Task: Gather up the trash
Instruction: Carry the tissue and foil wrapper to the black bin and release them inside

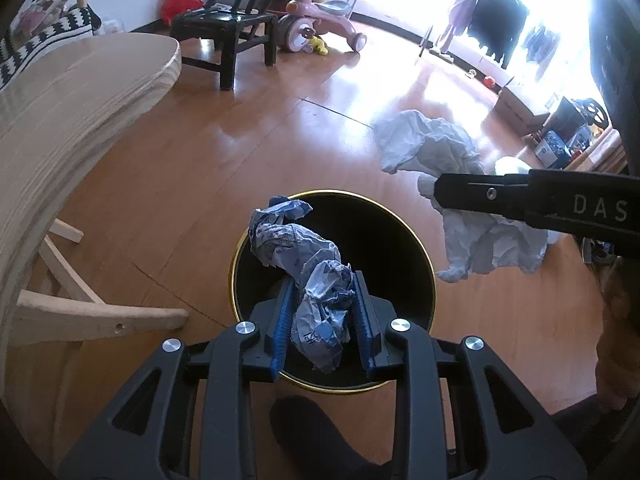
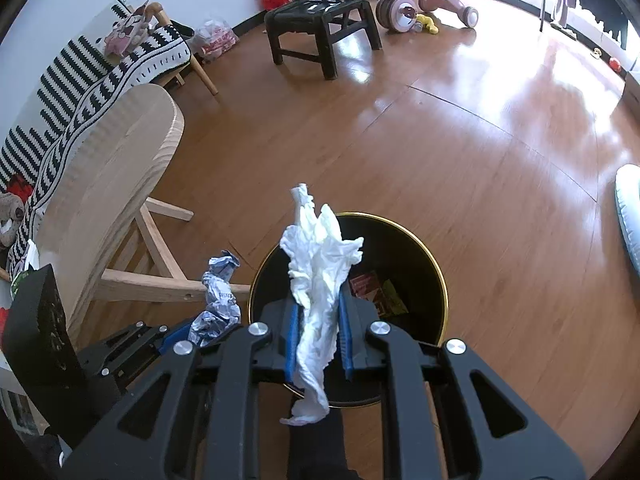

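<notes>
A black bin with a gold rim [image 1: 332, 192] stands on the wood floor below both grippers. My left gripper [image 1: 324, 280] is shut on a crumpled blue-and-white wrapper [image 1: 296, 240], which hangs over the bin's mouth. My right gripper [image 2: 318, 300] is shut on a white tissue [image 2: 316, 264] above the same bin [image 2: 360, 214]; red and yellow packaging [image 2: 376, 292] lies inside. In the left wrist view the right gripper [image 1: 440, 192] comes in from the right with the tissue [image 1: 432, 140], just right of the bin. In the right wrist view the left gripper [image 2: 176, 334] and wrapper [image 2: 218, 300] show at lower left.
A pale wooden seat [image 1: 80, 100] on splayed legs stands close to the bin's left. Farther back are a black chair [image 1: 228, 28] and a pink ride-on toy [image 1: 316, 24]. A striped blanket [image 2: 80, 80] covers furniture at left. A person's dark-socked foot [image 1: 312, 432] is by the bin.
</notes>
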Demonstrator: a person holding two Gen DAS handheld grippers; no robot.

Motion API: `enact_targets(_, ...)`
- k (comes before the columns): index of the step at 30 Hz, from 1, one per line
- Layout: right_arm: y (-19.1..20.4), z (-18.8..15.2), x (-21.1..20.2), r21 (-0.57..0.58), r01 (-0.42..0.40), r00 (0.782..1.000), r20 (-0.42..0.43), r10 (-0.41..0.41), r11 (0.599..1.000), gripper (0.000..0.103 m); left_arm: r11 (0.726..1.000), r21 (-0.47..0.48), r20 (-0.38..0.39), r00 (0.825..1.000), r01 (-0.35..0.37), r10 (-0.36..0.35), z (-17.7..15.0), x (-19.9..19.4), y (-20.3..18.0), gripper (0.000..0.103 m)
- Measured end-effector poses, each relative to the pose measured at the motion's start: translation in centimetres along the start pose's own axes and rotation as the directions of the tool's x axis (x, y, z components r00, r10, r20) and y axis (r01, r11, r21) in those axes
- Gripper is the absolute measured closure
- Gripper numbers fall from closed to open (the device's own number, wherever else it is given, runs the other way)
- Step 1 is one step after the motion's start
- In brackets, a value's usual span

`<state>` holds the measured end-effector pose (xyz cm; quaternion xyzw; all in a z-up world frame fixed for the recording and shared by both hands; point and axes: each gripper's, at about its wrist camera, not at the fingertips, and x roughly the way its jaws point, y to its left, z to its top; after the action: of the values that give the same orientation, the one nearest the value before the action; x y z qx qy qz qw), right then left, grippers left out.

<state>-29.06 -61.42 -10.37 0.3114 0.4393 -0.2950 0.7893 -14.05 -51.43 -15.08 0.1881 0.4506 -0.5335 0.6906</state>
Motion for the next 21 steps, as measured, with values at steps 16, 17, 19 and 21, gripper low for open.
enact_targets(16,1.2,0.7,-1.9,0.012,-0.005,0.998,0.061,0.004,1.000,0.046,0.999,-0.013,0.061,0.998,-0.032,0.033,0.2,-3.7,1.2,0.027)
enact_targets(17,1.8,0.8,-2.2,0.003,-0.006,0.997,0.073,0.006,1.000,0.043,0.999,-0.016,0.066,0.997,-0.034,0.035,0.2,-4.3,1.5,0.024)
enact_targets(19,3.5,1.0,-3.0,-0.029,-0.013,0.996,0.093,0.015,1.000,0.043,0.999,-0.036,0.080,0.996,-0.029,0.032,0.1,-6.1,2.2,0.018)
enact_targets(21,6.0,1.4,-4.0,-0.072,-0.034,0.992,0.119,0.043,0.997,0.041,0.998,-0.042,0.103,0.993,-0.047,0.051,-0.3,-8.4,3.2,0.016)
